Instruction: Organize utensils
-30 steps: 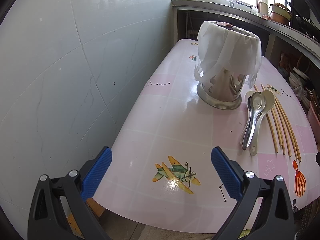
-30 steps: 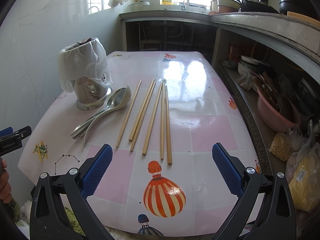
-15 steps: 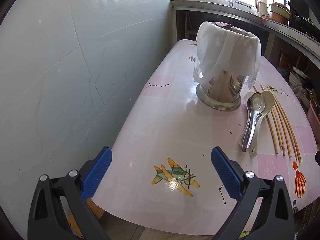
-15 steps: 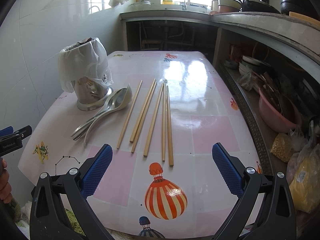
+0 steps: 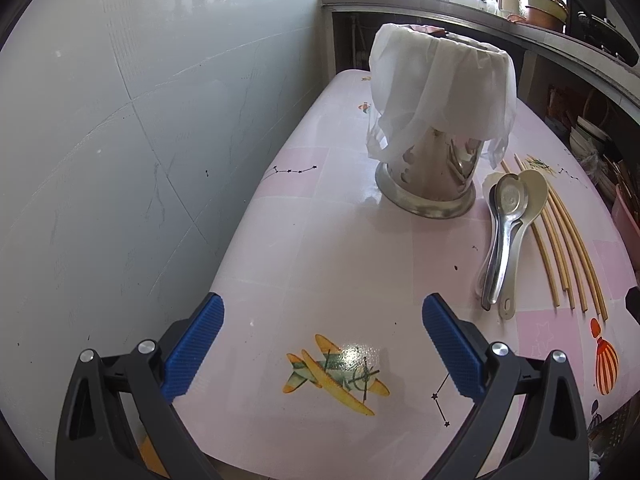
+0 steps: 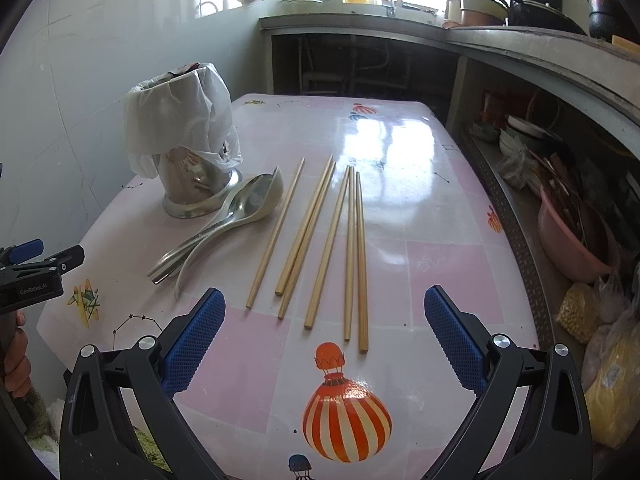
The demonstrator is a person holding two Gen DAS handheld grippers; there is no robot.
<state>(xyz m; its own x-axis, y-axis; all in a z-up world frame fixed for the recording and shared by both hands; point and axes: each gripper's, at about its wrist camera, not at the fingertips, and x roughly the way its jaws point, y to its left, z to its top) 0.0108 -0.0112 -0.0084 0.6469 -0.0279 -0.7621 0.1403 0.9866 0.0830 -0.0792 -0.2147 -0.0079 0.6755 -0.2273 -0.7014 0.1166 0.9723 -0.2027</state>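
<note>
Closer to the table (image 6: 400, 216) than a second ago, both views: chopsticks (image 6: 320, 236) larger under the right tongs (image 6: 325, 334), holder (image 5: 434, 128) nearer in front of the left tongs (image 5: 323, 342). Utensils unmoved.

Both tongs spread wide, holding nothing. Right tongs above the near table edge, pointed at the near ends of the chopsticks. Left tongs above the near left corner, over an airplane print, well short of the holder; also visible at the left edge of the right view, gripped by a hand (image 6: 16, 360).

Six chopsticks flat on the table in a loose fan, thin ends toward the camera, some touching in pairs. Spoons (image 6: 224, 220) stacked just left of them, bowls beside the holder's base, handles toward the near edge. Holder upright near the wall, a white bag (image 6: 180, 116) draped over its rim and hanging down its sides; mouth not visible, so hard to tell how open.

Step in hand, by the look of it: approach, nothing gathered yet. Task barely begun.

Next move probably calls for lowering the right tongs over one chopstick or a touching pair near the ends, closing narrow, lifting and tipping upright for the holder. Thin, round sticks on a glossy cloth: likely to roll or slip. Left tongs well placed for steadying the holder or taking the spoons.
</note>
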